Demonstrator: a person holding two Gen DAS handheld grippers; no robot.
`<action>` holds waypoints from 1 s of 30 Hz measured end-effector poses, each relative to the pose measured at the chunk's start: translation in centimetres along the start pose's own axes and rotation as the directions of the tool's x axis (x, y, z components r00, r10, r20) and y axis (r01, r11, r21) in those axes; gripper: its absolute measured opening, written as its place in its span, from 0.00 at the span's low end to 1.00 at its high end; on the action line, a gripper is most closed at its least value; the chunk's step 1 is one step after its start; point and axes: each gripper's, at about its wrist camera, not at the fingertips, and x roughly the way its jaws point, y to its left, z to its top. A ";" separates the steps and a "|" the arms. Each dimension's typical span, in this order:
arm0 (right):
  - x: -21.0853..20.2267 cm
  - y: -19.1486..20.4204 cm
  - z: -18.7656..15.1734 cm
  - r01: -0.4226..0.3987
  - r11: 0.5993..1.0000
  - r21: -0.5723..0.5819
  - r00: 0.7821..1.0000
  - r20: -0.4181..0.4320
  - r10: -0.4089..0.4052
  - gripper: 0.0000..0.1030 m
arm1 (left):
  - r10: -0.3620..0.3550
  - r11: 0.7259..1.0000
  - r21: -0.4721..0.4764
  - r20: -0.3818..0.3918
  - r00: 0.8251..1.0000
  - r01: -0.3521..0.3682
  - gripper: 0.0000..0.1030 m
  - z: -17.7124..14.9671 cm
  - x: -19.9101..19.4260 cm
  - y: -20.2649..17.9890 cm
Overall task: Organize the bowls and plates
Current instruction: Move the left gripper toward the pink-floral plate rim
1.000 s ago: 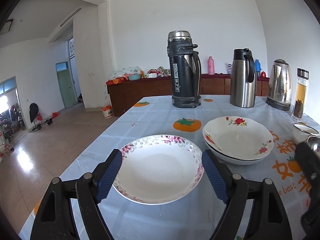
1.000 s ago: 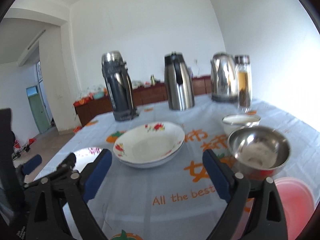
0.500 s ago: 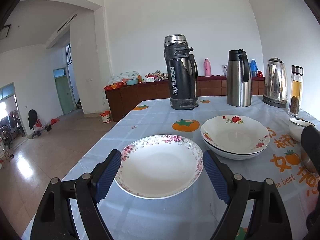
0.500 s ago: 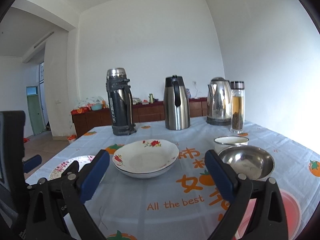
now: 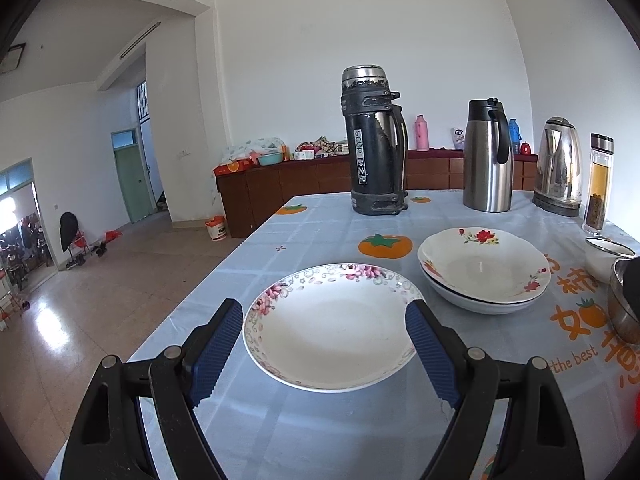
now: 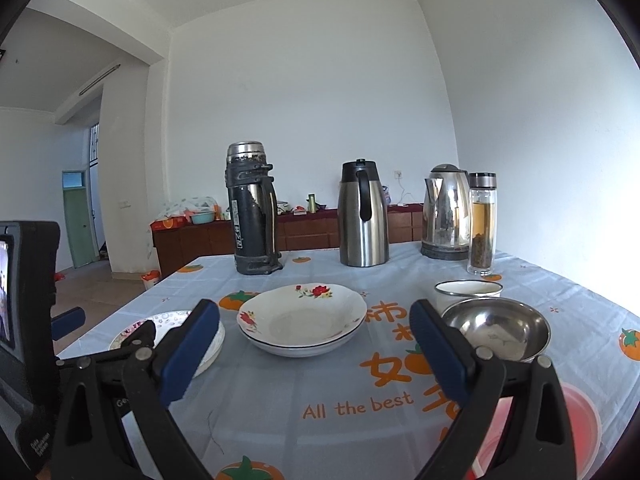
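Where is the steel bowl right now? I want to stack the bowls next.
In the right wrist view the steel bowl sits at the right, just behind the right gripper's right finger, in front of the white cup.

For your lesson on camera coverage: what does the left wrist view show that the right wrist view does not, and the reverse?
Left wrist only: the open left gripper framing the pink-flowered plate, shown whole, and a pink flask on the sideboard.
Right wrist only: the open right gripper, a pink dish, and the steel bowl whole.
Both: the stacked red-flowered plates, black flask, steel jug, kettle and tea bottle.
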 end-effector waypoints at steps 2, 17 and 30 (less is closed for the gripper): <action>-0.1 0.0 0.0 -0.001 1.000 0.001 1.000 -0.001 0.001 0.94 | 0.004 1.000 -0.003 -0.002 1.000 -0.004 0.83 0.0 0.1 0.3; -0.3 0.2 -0.2 -0.015 1.000 0.007 0.999 -0.030 0.016 0.82 | 0.006 1.000 -0.025 -0.023 1.000 -0.007 0.83 -0.1 0.5 2.1; -0.1 1.0 -0.4 -0.042 0.999 0.002 0.998 -0.043 0.042 0.77 | -0.012 0.999 -0.049 -0.047 0.999 0.010 0.83 0.1 1.3 3.4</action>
